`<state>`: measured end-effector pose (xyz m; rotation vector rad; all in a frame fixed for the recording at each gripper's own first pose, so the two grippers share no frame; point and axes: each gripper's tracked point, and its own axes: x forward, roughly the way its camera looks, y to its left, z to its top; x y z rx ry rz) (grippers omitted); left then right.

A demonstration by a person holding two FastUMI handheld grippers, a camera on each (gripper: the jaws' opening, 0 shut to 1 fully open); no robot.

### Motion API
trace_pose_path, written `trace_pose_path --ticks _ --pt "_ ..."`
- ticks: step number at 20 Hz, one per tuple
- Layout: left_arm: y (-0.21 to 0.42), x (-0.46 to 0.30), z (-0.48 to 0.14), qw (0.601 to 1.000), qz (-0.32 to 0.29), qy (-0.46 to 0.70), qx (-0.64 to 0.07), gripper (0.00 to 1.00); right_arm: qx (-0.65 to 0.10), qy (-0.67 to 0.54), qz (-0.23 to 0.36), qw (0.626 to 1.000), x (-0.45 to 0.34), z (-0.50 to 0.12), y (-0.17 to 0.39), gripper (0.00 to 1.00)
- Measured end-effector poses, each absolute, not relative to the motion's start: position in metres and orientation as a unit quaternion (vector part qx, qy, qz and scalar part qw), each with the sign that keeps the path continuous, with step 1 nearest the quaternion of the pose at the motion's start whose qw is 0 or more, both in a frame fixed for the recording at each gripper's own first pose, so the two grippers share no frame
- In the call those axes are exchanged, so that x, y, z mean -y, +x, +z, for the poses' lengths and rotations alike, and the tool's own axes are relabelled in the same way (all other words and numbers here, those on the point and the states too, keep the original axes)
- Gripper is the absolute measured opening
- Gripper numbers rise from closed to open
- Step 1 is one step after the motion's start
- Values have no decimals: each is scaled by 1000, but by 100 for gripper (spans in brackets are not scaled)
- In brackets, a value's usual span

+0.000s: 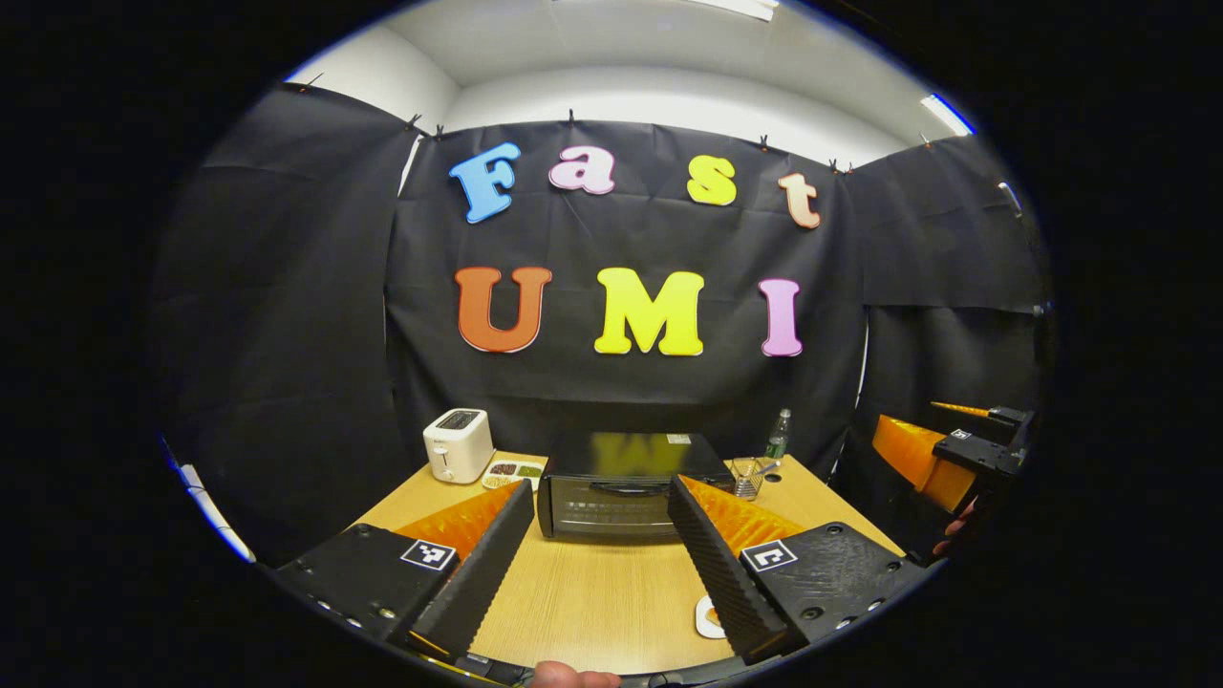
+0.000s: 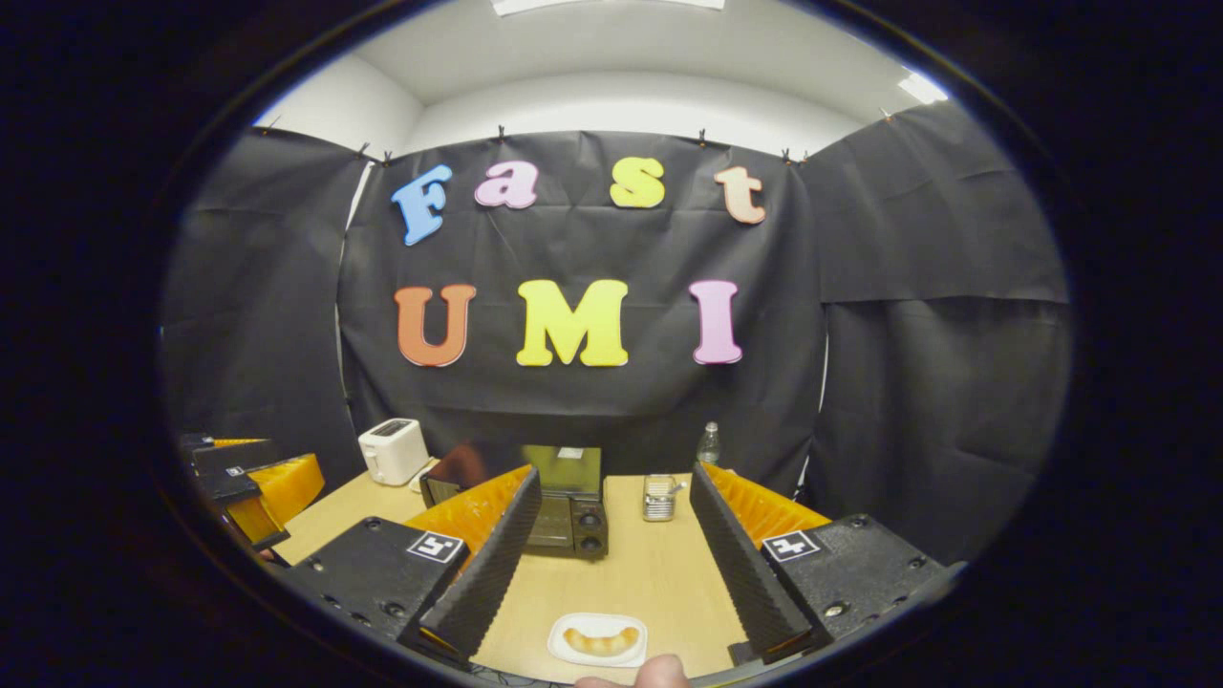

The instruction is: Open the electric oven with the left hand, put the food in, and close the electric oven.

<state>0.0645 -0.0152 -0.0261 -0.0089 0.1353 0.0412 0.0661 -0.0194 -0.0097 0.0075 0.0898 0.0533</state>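
No legible text (bottle (image 1: 779,436) label too small)

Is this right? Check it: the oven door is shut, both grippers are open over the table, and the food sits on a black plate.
One error: the plate is white, not black, as the right gripper view shows. The oven is shut, and both the left gripper and right gripper are open.
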Motion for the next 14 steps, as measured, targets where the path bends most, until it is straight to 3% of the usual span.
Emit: trace_pose_path --ticks 4,9,14 --pt "123 28 -16 997 26 -5 -71 93 -30 33 32 998 46 -4 114 99" --pt "192 50 -53 994 29 -5 -103 93 -33 40 23 998 88 -30 169 98" --pt "251 60 -88 993 23 -16 -115 93 -44 54 0 998 122 -38 188 97"
